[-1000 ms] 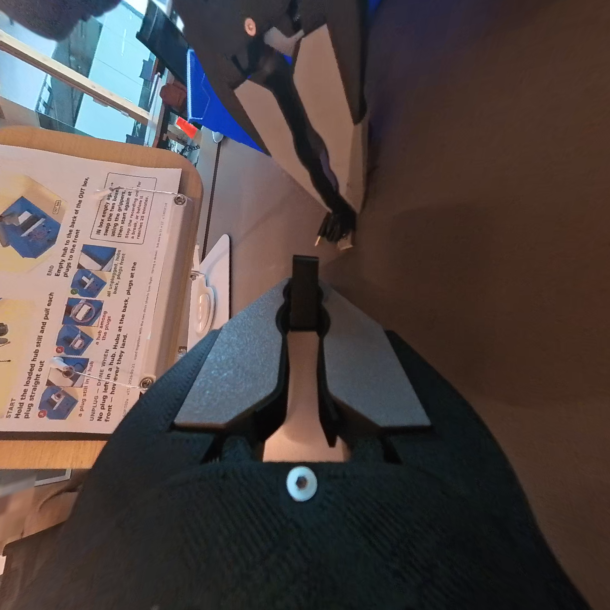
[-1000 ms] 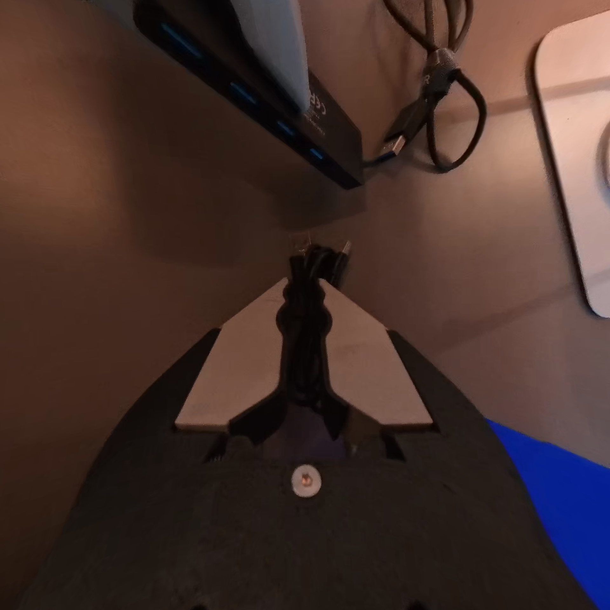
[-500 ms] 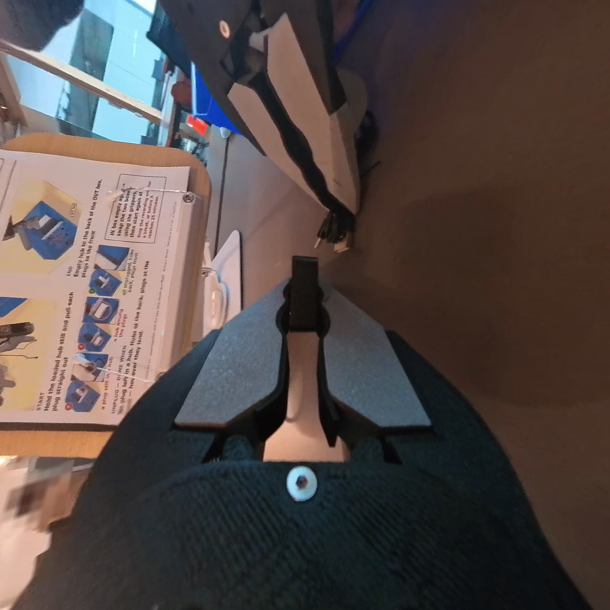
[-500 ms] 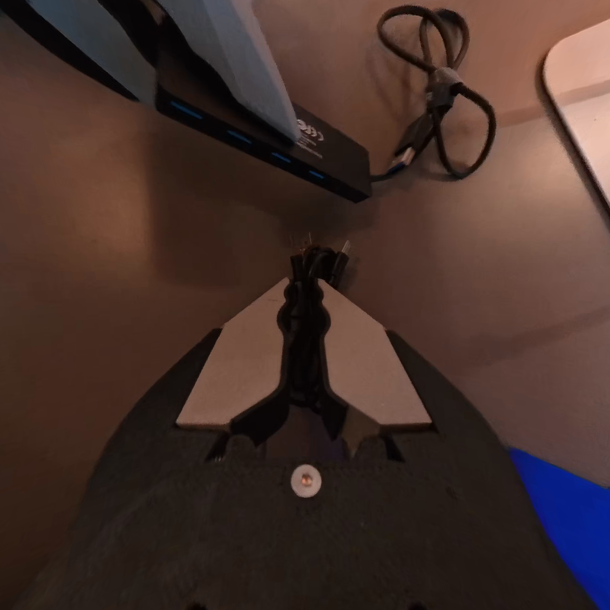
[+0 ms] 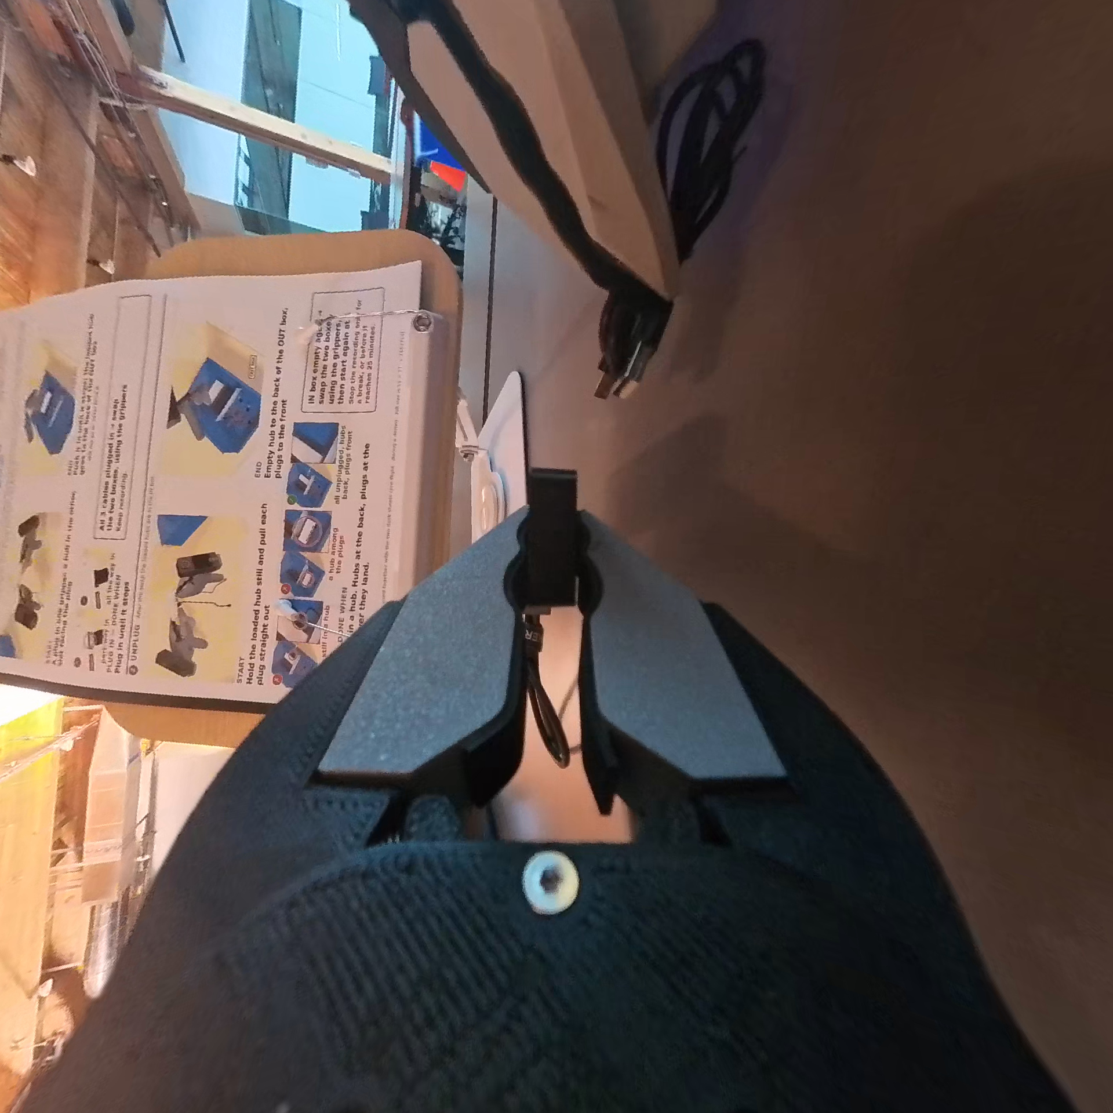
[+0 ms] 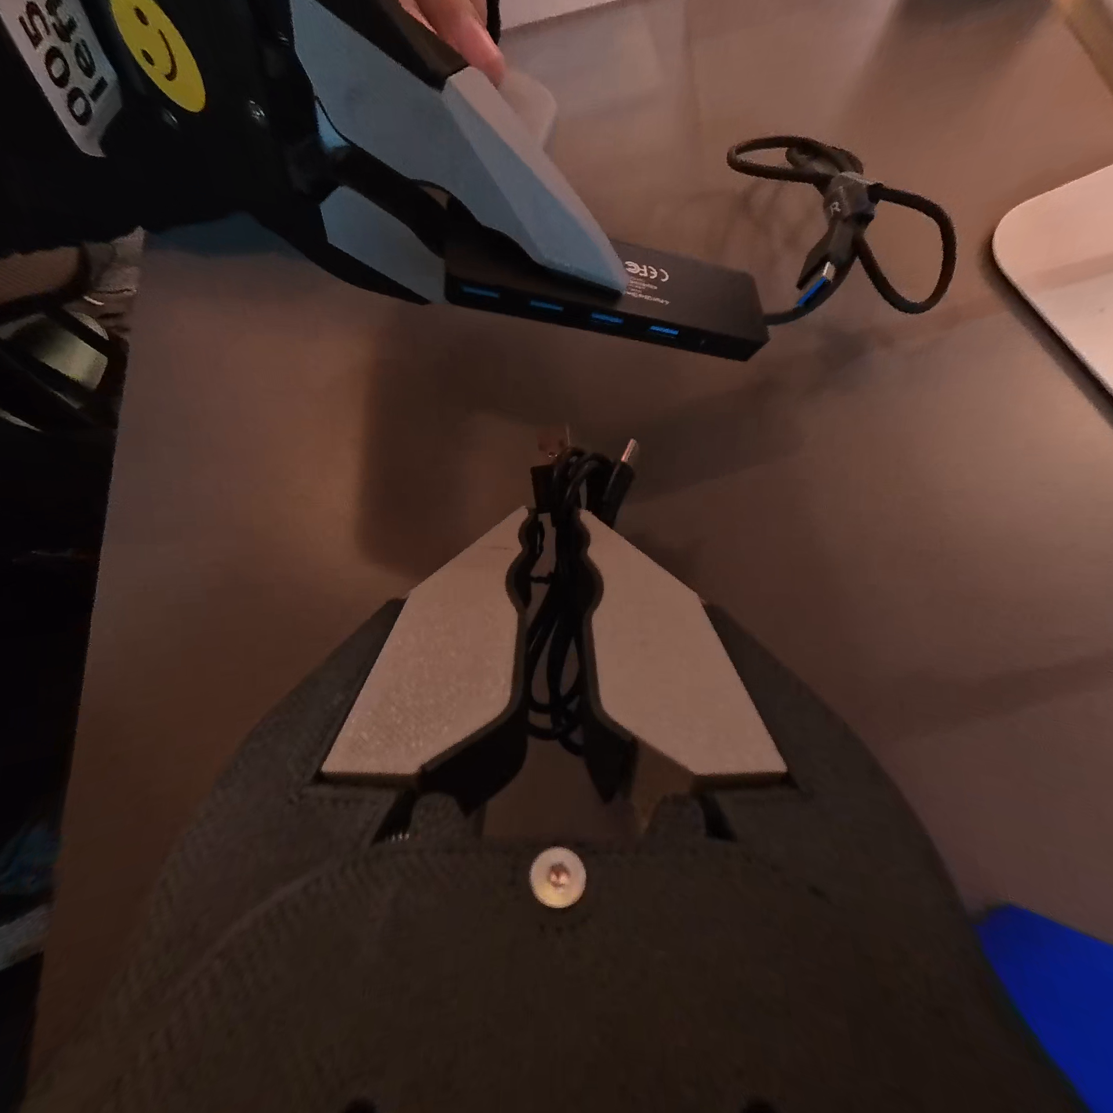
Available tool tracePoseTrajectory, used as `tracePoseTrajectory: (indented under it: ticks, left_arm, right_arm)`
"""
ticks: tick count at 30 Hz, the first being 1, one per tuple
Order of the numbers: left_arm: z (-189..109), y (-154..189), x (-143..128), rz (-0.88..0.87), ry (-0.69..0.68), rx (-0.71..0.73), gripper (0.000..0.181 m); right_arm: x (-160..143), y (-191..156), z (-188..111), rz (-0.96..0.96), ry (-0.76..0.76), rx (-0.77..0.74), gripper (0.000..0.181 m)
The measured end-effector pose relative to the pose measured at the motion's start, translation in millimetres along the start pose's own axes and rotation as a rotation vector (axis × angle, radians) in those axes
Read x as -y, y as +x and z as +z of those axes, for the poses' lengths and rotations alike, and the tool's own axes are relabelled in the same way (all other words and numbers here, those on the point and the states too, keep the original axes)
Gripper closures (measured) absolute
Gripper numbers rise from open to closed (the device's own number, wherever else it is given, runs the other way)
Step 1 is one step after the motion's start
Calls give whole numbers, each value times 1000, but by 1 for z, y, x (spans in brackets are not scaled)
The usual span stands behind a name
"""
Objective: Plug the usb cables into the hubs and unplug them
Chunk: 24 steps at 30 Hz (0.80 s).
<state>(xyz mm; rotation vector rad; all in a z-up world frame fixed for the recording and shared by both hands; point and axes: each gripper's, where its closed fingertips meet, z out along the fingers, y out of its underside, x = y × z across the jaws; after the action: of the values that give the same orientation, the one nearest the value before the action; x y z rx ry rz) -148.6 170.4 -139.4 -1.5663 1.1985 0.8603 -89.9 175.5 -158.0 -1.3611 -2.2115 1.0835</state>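
My left gripper [image 5: 551, 518] is shut on a flat black USB hub [image 5: 551, 530], seen end-on in the left wrist view. In the right wrist view the same hub [image 6: 680, 307] is held above the table, its row of blue ports facing me, its own bundled cord [image 6: 843, 223] trailing right. My right gripper [image 6: 557, 518] is shut on a coiled black USB cable [image 6: 554, 632]; its plugs [image 6: 620, 470] stick out past the fingertips, a short way below the ports and apart from them. The right gripper with the cable [image 5: 626, 355] also shows at the top of the left wrist view.
A printed instruction sheet [image 5: 211, 494] on a wooden board stands at the left. A white tray [image 6: 1060, 277] lies at the right on the grey-brown table [image 6: 843, 542]. A blue box corner [image 6: 1054, 994] sits at the lower right. A fingertip [image 6: 464, 30] rests on the left gripper. There is about 7 cm between the tips of the two grippers.
The right gripper has pulled back from the hub, so the hub and left gripper sit lower and more fully in its view. In the left wrist view the right gripper shifted up and right.
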Motion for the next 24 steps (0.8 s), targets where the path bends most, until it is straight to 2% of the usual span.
tracePoseTrajectory:
  ticks: [10,16,20,24]
  left_arm:
    - [1,3,0,-111,54,-51,173]
    - [-2,0,6,-148,89,-50,173]
    - [0,12,8,-138,89,-109,173]
    - [-2,13,13,-270,107,-179,173]
  right_arm:
    - [0,2,3,7,-8,-17,174]
    - [13,6,-8,-2,57,-54,174]
    - [21,14,-18,3,113,-108,174]
    - [25,22,-25,26,146,-144,174]
